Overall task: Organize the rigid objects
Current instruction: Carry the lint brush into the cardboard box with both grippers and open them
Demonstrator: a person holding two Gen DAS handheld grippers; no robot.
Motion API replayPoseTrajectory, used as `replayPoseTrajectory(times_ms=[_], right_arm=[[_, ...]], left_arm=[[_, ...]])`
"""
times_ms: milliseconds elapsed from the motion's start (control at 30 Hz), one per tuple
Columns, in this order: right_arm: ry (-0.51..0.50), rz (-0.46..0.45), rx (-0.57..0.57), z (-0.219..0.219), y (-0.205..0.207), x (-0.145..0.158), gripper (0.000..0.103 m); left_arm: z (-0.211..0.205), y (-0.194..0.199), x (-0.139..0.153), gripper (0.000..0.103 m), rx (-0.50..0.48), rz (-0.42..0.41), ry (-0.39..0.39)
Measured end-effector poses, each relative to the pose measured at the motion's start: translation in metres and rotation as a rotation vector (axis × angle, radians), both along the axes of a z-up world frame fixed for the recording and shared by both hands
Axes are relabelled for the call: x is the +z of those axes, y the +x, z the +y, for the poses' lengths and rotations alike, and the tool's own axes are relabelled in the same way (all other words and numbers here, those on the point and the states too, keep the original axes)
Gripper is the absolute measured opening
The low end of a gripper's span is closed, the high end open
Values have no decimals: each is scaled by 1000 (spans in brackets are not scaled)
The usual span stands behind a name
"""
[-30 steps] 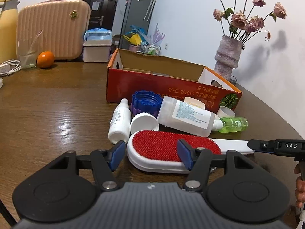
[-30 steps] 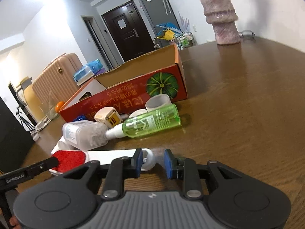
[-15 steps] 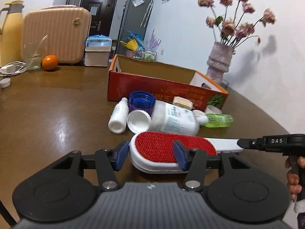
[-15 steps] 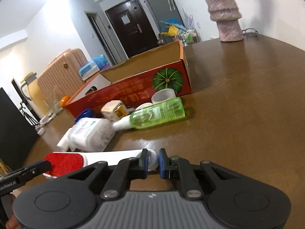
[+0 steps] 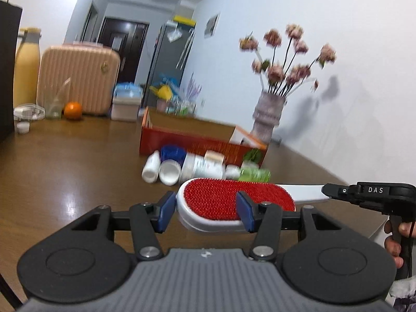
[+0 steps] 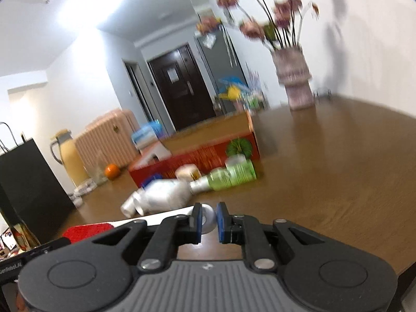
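A lint brush with a red pad [image 5: 234, 197] and a white body hangs just above the brown table [image 5: 65, 171]. My left gripper [image 5: 205, 214] is shut across its head, blue pads on both sides. Its white handle [image 5: 301, 192] runs right into my right gripper [image 5: 326, 191]. In the right wrist view my right gripper [image 6: 209, 221] is shut on the handle's round end [image 6: 208, 217], and the red pad [image 6: 88, 230] shows at lower left. Beyond lie a large white bottle [image 5: 202, 169], a green bottle [image 5: 253, 174] and a red cardboard box [image 5: 197, 140].
A small white bottle [image 5: 150, 167], white cap [image 5: 169, 173] and blue cap [image 5: 173, 153] lie before the box. A vase of flowers [image 5: 267, 114] stands at the back right, an orange [image 5: 72, 110] and a pink suitcase [image 5: 78, 80] at the back left. A hand [image 5: 392, 239] grips the right handle.
Both grippers closed on the brush, the left on its head and the right on its handle end. They lifted it and drew back from the bottles and box.
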State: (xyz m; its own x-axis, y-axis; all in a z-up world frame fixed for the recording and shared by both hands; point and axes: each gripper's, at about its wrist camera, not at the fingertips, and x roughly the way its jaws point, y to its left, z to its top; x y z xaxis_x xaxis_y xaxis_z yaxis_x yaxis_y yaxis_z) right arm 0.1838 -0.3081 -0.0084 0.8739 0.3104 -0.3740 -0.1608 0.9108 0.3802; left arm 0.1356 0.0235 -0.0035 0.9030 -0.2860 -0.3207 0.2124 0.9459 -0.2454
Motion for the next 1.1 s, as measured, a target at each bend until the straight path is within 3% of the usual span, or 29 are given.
replayPoseTrajectory(times_ms=[133, 300, 433, 600, 733, 833, 1000, 1100], right_arm=[[-13, -49, -8, 5, -1, 20, 12], [-15, -76, -1, 9, 40, 43, 12], [-26, -84, 11, 15, 106, 65, 12], [-16, -27, 14, 5, 221, 78, 12], [24, 70, -5, -8, 321, 65, 12], [20, 159, -12, -6, 385, 42, 12], [-82, 215, -13, 14, 449, 13, 12], [-140, 258, -12, 24, 477, -7, 11]], left_arm=[[2, 11, 12, 52, 15, -19, -26], [7, 56, 42, 52, 27, -81, -12], [7, 128, 70, 52, 61, -80, 0], [7, 238, 91, 52, 44, -60, 7], [4, 332, 79, 52, 0, 16, 27], [6, 395, 55, 52, 14, 137, 9], [8, 459, 17, 51, 54, 257, 23], [15, 491, -5, 51, 66, 396, -2]])
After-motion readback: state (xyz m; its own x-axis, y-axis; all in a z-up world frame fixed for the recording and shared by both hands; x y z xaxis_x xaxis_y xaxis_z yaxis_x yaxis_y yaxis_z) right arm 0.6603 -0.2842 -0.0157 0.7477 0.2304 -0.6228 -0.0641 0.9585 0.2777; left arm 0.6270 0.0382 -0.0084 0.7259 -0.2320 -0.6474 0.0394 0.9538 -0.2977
